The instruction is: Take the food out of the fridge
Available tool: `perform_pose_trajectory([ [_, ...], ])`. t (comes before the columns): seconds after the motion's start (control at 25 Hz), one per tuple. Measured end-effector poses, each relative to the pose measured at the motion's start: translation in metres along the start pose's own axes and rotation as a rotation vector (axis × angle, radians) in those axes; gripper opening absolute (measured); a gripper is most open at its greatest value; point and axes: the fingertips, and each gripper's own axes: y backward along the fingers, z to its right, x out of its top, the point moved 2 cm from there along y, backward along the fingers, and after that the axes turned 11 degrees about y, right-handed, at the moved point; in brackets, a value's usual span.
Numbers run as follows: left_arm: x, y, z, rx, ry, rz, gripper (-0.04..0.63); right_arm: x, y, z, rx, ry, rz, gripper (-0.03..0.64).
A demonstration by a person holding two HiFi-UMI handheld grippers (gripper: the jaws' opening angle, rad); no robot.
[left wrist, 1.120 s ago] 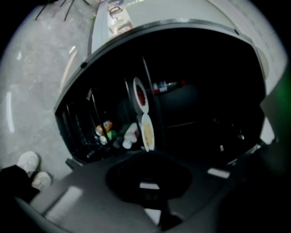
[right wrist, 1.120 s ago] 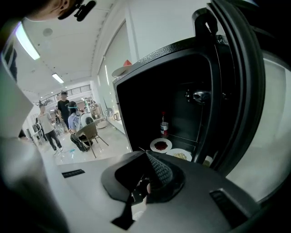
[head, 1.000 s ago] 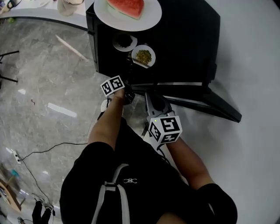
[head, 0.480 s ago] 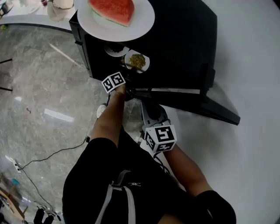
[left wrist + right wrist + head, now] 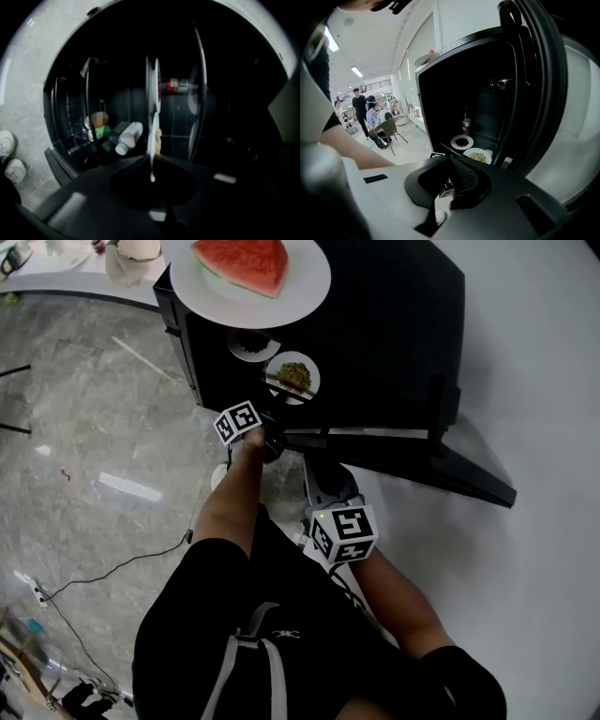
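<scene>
Left hand-held gripper (image 5: 151, 176) has just clamped shut on the rim of the small plate of yellowish food (image 5: 293, 377), upper middle of the frame, at the open front of the black fridge (image 5: 394, 324). Right hand-held gripper (image 5: 450, 193) is closed with nothing in it.

Head view is evenly lit and sharp, with pale glare streaks on the glossy floor (image 5: 122, 486). Left gripper view is very dim: fridge (image 5: 117, 93) interior near black, corners vignetted. Right gripper view is bright from ceiling strip lights (image 5: 357, 71), with the edges bowed.
</scene>
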Motion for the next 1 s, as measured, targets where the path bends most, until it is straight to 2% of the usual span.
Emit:
perform_pose_trajectory([
  [0.24,-0.001,0.039,-0.003,-0.019,0.025,0.017,0.009,0.004,-0.003,-0.011,0.031,0.004,0.016,-0.003],
  [0.56,-0.035,0.131,-0.008,0.017,0.020,-0.038,0.008,0.014,0.002,-0.022,0.060,-0.008,0.066,-0.003],
  [0.88,-0.065,0.214,0.058,-0.017,0.012,-0.079,0.008,0.024,0.014,-0.014,0.025,-0.042,0.122,-0.003],
  [1.0,-0.067,0.236,0.097,-0.049,-0.012,-0.082,0.009,0.025,0.023,0.001,-0.010,-0.125,0.136,-0.003],
])
